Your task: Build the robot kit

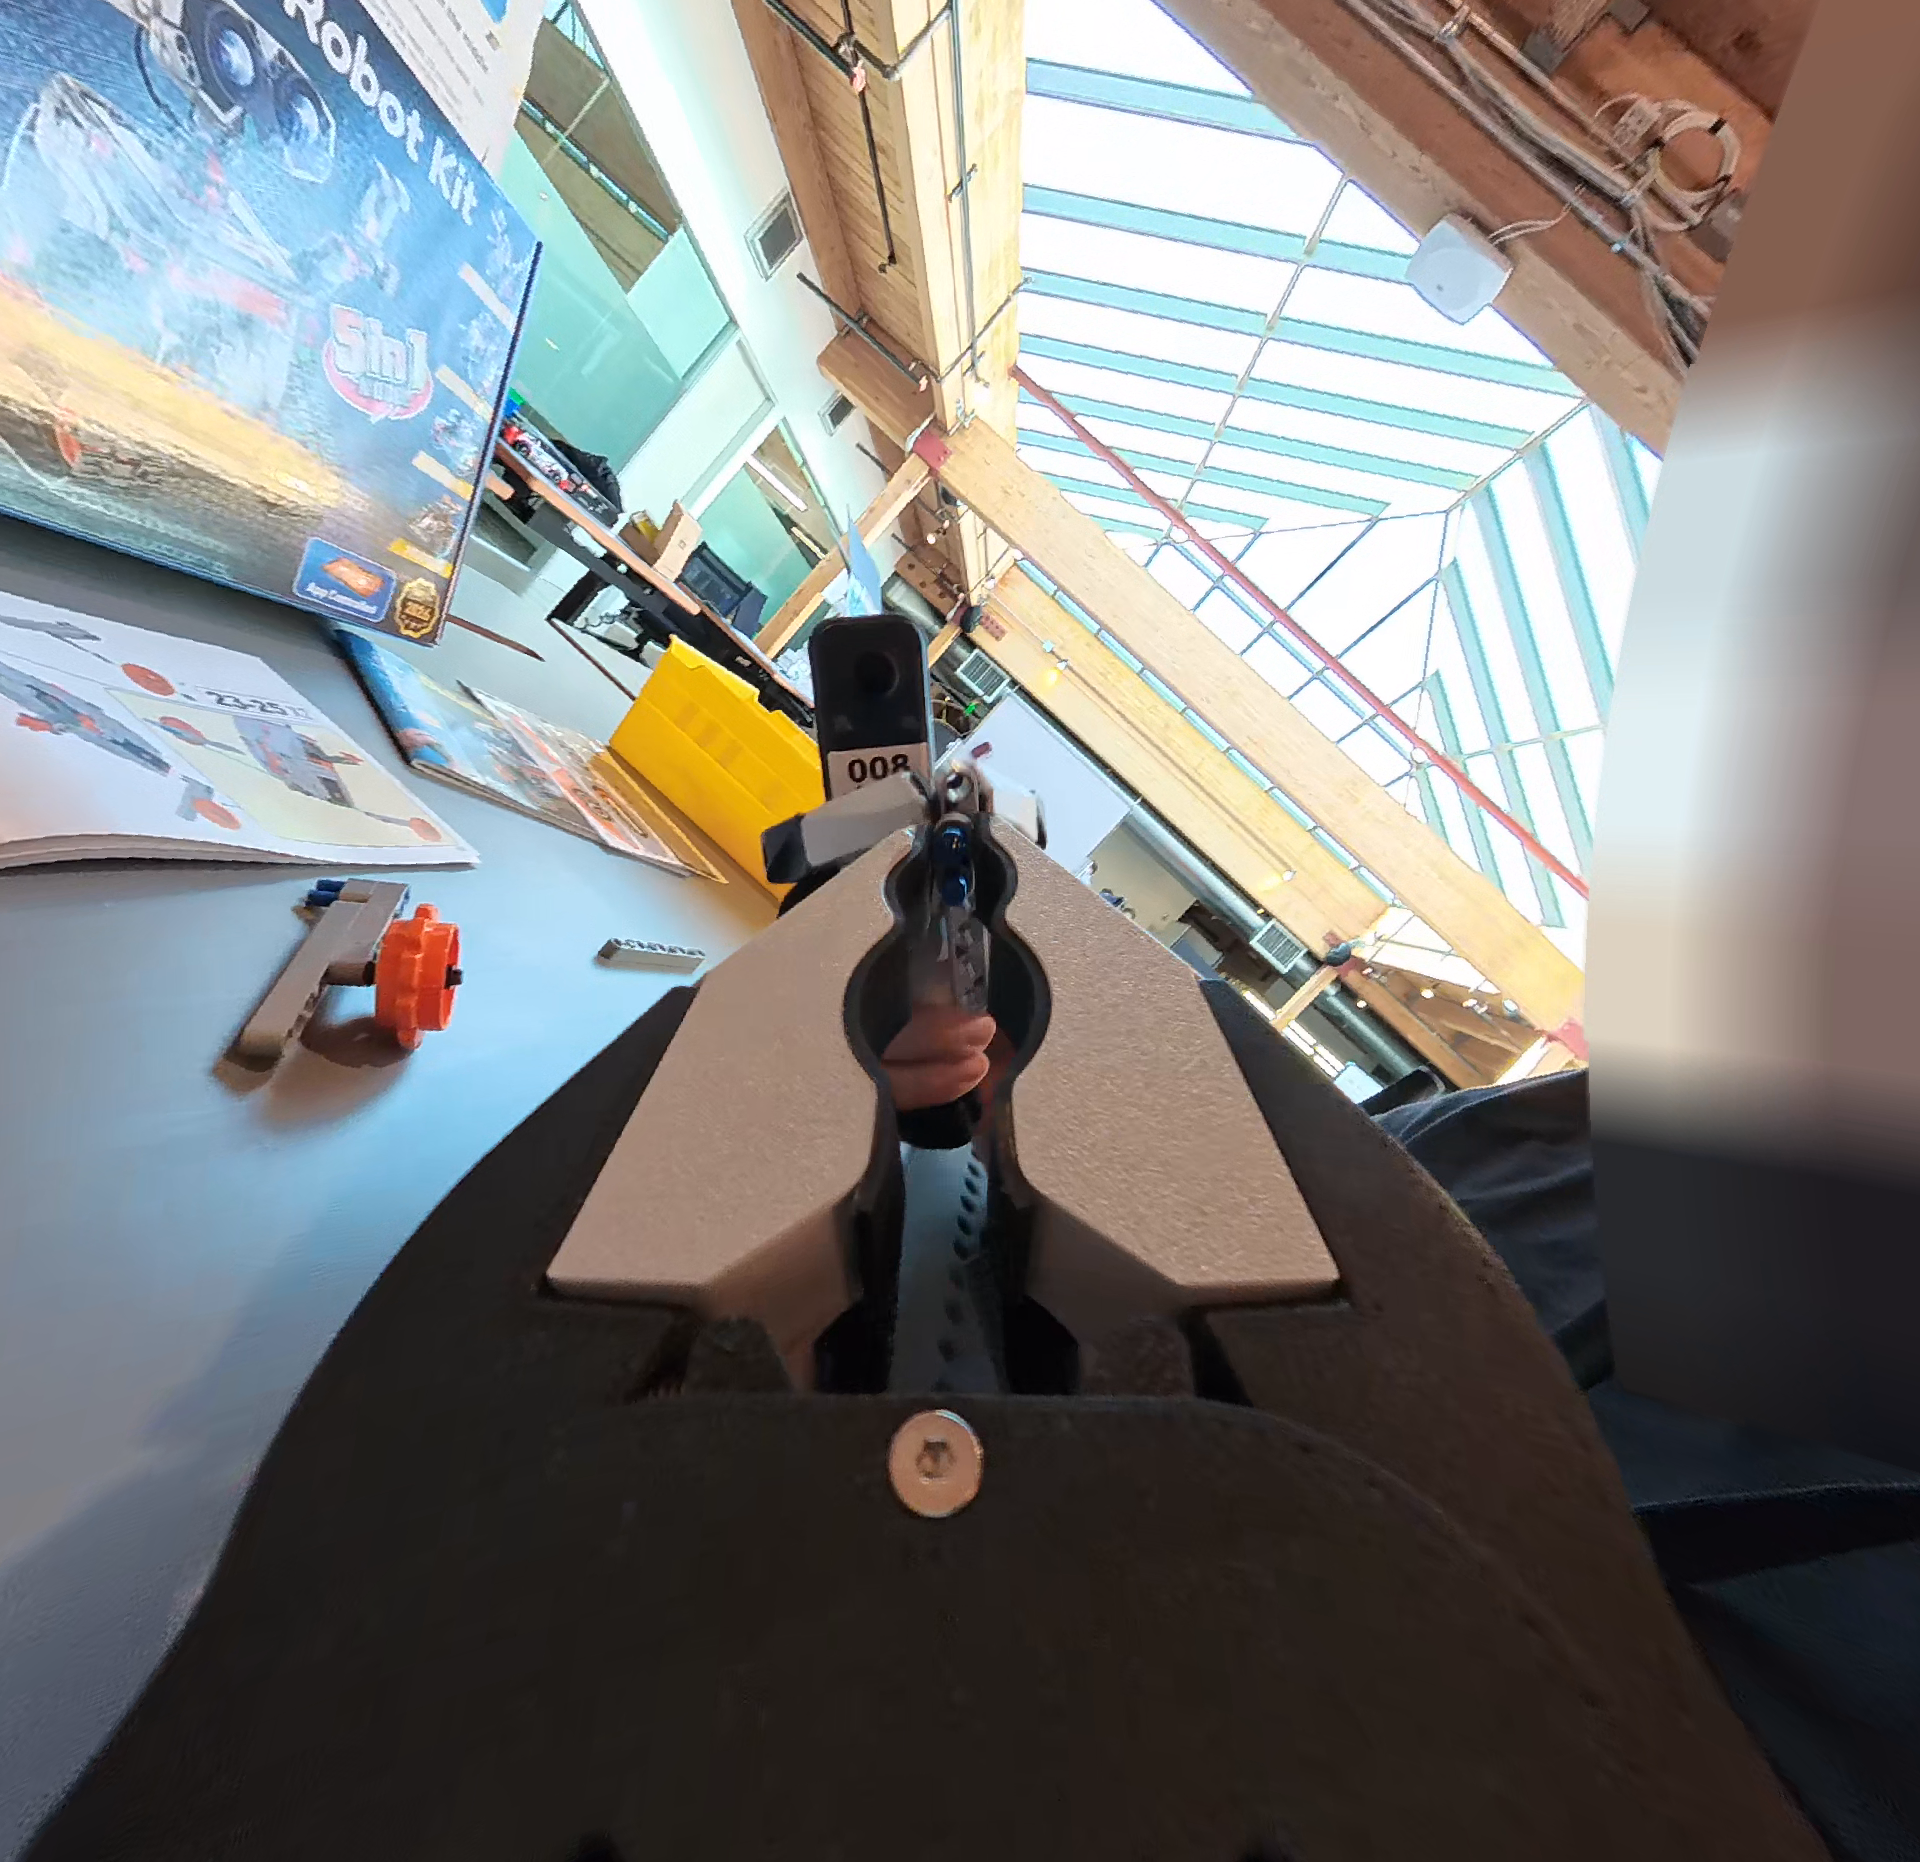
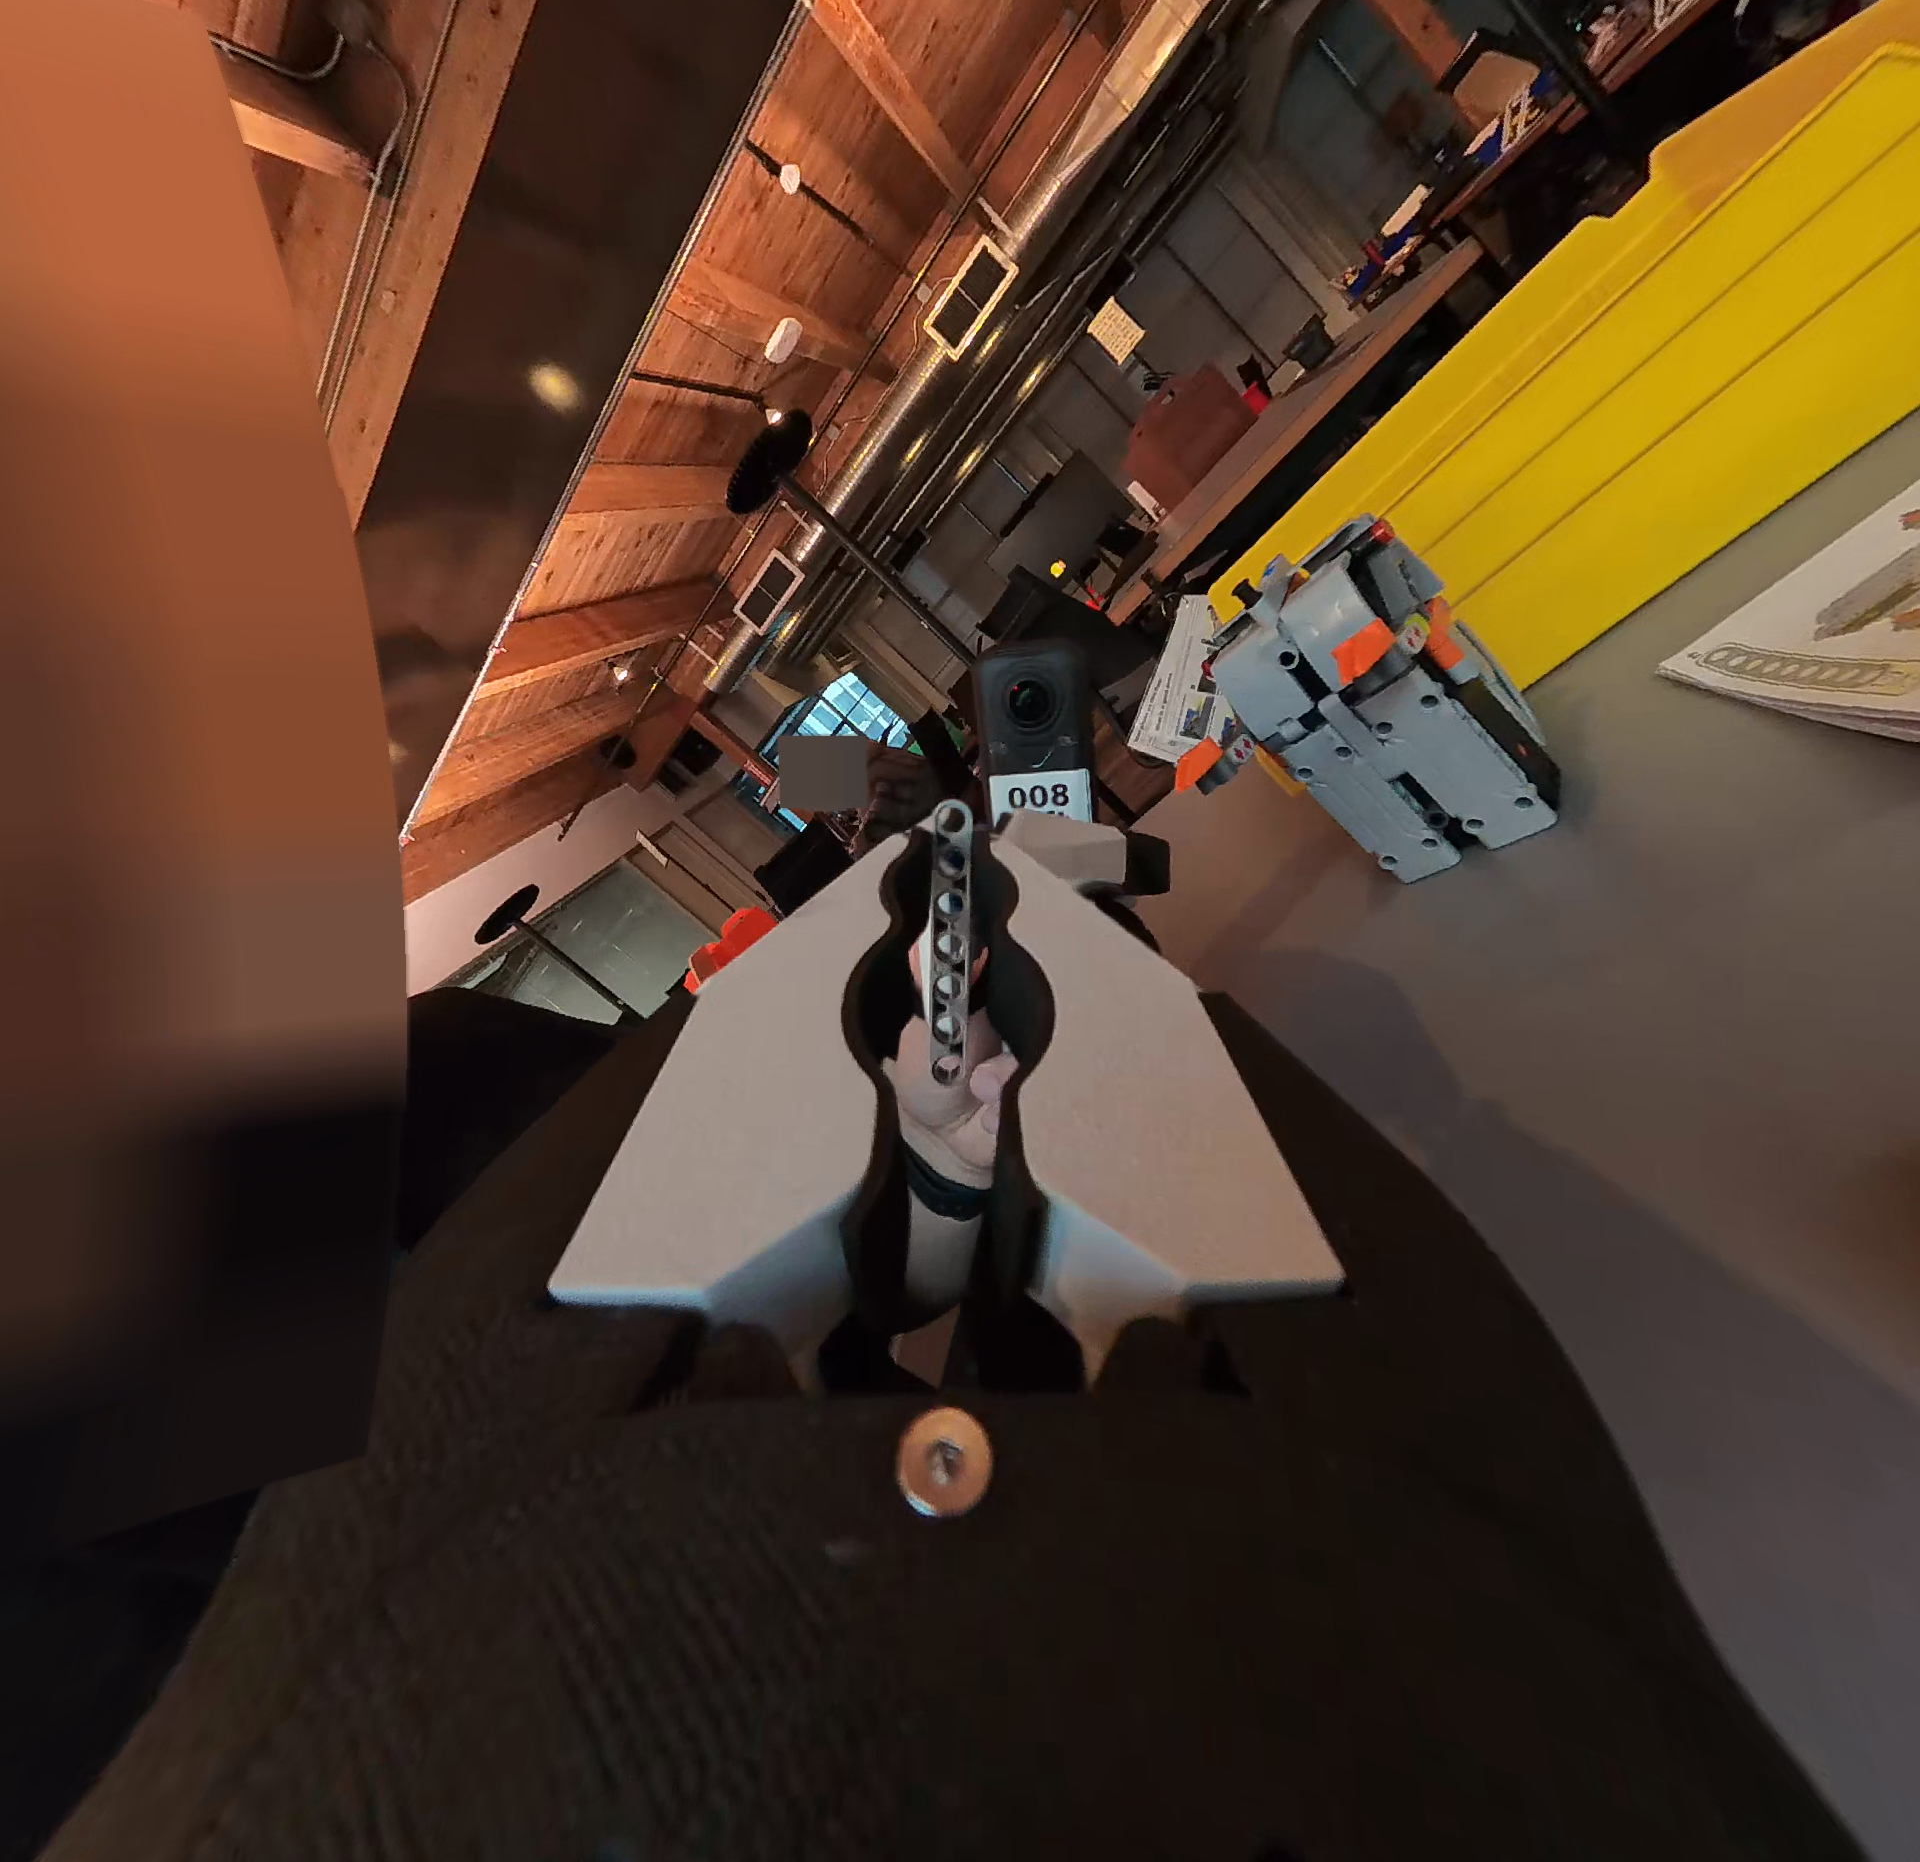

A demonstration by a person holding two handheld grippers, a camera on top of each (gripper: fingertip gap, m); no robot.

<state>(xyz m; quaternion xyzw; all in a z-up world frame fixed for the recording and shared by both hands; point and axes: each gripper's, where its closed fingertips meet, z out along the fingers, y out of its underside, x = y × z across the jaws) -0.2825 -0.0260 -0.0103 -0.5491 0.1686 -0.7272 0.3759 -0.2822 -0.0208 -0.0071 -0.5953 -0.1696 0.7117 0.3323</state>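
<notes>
gripping a grey perforated beam [image 2: 950, 948] in the right gripper [image 2: 954, 825], jaws closed on its sides; pinching a grey piece with blue pins [image 1: 952, 877] in the left gripper [image 1: 948, 804], jaws nearly shut. lying apart on the grey table [image 1: 156, 1241]: orange gear assembly [image 1: 353, 965], open manual [image 1: 187, 752], grey block model [image 2: 1371, 711] beside yellow bin [image 2: 1662, 358].

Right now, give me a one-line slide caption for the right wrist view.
Right gripper shut on a grey holed beam, above a grey table with a brick model and yellow bin.
</notes>
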